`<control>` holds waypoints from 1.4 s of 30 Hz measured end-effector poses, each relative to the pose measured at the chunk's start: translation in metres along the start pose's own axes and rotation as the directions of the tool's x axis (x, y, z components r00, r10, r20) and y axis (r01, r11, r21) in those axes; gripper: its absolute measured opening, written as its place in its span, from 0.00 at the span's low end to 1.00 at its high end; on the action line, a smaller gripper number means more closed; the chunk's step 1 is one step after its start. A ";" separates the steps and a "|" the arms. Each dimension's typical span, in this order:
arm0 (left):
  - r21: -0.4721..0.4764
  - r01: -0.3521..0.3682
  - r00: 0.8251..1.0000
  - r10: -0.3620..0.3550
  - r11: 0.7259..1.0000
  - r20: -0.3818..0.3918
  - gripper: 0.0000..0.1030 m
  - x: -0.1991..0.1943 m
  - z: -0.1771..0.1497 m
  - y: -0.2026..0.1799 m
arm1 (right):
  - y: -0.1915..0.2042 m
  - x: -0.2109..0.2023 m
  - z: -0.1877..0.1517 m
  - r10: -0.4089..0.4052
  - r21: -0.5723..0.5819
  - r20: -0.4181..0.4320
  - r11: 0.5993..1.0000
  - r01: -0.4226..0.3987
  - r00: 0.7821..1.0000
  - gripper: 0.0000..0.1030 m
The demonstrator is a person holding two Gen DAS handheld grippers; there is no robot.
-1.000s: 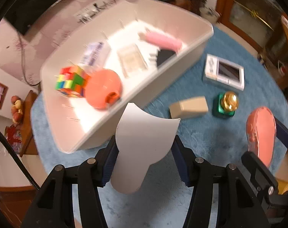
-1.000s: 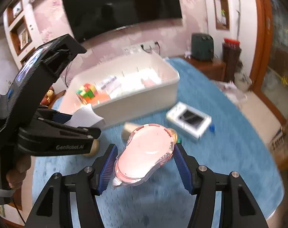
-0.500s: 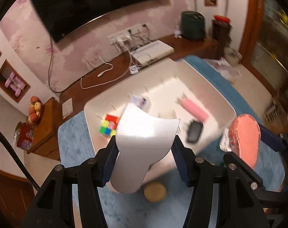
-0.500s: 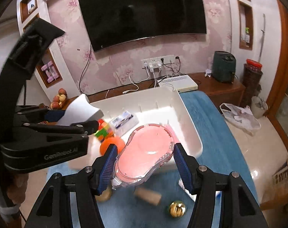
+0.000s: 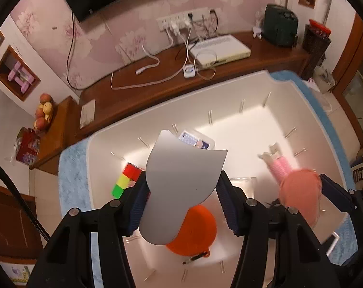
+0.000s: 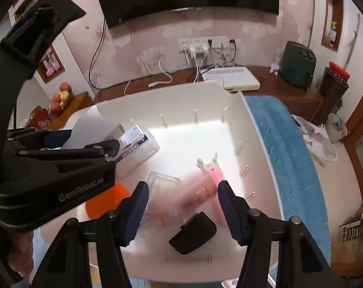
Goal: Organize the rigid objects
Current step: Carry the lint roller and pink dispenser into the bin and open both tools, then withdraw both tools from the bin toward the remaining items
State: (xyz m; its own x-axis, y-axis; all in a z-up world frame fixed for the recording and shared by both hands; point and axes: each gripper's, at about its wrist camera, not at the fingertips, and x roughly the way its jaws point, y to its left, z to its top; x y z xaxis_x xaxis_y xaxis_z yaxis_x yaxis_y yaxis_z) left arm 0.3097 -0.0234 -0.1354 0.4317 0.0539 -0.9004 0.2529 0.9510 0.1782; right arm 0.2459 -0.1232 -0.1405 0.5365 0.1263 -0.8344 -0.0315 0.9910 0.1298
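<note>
1. Two grippers hang over a white bin (image 5: 308, 110) on a blue mat (image 6: 289, 144).
2. Left gripper (image 5: 181, 192) pinches a pale grey curved scoop (image 5: 179, 187) between its blue pads; the scoop sticks up and forward above the bin's left half.
3. Right gripper (image 6: 182, 206): its jaws are closing, and a blurred pink case (image 6: 181, 206) lies between them. In the left wrist view the case (image 5: 299, 192) shows against that gripper's pad. I cannot tell whether the pads press on it.
4. Inside the bin: a colour cube (image 5: 126, 180) at left, an orange round thing (image 5: 196, 232) under the scoop, a clear box with a blue label (image 6: 136, 144) toward the back, a pink roller (image 6: 216, 175) at right, and a black clip (image 6: 193, 232) near the front.
5. Behind the bin, a wooden shelf (image 5: 157, 88) carries white cables and a flat white device (image 5: 219, 50).
</note>
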 end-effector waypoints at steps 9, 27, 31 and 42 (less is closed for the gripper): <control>-0.047 0.022 0.997 -0.026 0.999 -0.076 0.72 0.017 -0.008 0.009 | 0.010 -0.005 -0.009 0.028 -0.054 -0.002 0.998 -0.028 1.000 0.76; -0.090 0.076 0.997 -0.074 0.993 0.027 0.88 -0.069 -0.047 0.031 | 0.018 -0.093 -0.039 0.075 -0.029 0.110 0.997 -0.072 0.991 0.76; -0.090 0.076 0.996 -0.071 0.993 0.055 0.88 -0.094 -0.060 0.035 | 0.017 -0.117 -0.048 0.073 -0.043 0.142 0.997 -0.068 0.987 0.76; -0.160 0.100 0.991 -0.084 0.982 0.108 0.88 -0.143 -0.094 0.065 | 0.004 -0.167 -0.071 0.058 -0.067 0.209 0.997 -0.045 0.976 0.76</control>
State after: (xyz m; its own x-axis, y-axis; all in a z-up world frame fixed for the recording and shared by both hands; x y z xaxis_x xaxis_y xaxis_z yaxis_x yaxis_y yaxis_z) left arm 0.1828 0.0596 -0.0324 0.4997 -0.0590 -0.8642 0.1531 0.9880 0.0211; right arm 0.0965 -0.1374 -0.0386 0.6980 0.1717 -0.6952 -0.1116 0.9851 0.1312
